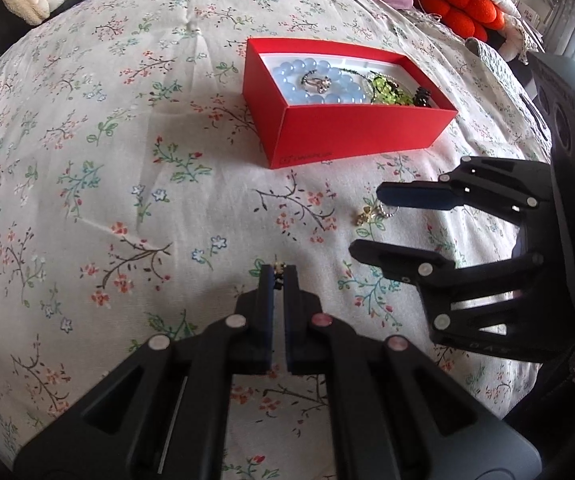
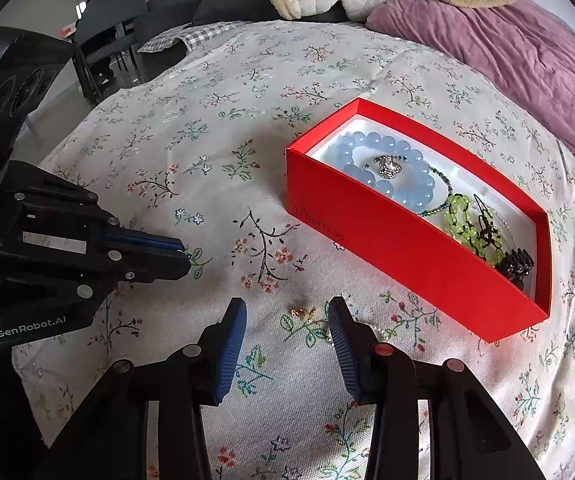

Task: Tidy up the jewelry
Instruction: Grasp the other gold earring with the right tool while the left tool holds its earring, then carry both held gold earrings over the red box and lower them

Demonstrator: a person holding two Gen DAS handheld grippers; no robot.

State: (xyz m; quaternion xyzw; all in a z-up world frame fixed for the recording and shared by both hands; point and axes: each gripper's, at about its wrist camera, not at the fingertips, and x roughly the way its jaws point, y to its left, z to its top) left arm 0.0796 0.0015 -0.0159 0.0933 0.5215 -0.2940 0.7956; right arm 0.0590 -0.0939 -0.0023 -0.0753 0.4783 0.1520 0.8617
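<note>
The left hand-held gripper (image 1: 278, 276) pinches a tiny gold trinket (image 1: 278, 269); the right hand-held gripper (image 2: 287, 316) straddles, unclenched, a small gold charm (image 2: 302, 313), bound for the red cardboard box (image 2: 407, 240).

The flowered bedspread (image 1: 87, 184) lies bare and open on the side of the red box (image 1: 351, 132) away from the two tools, so a hand could pass there freely. The red box stands as the one raised wall in the middle of the bed, its open top already crowded with beads. Between the box and the right hand-held gripper (image 2: 287, 320) a small gold piece (image 2: 302, 313) lies on the cloth. The left hand-held gripper (image 2: 185, 254) stands close beside the right, narrowing the space between them. Pillows (image 2: 507, 64) block the far edge.
</note>
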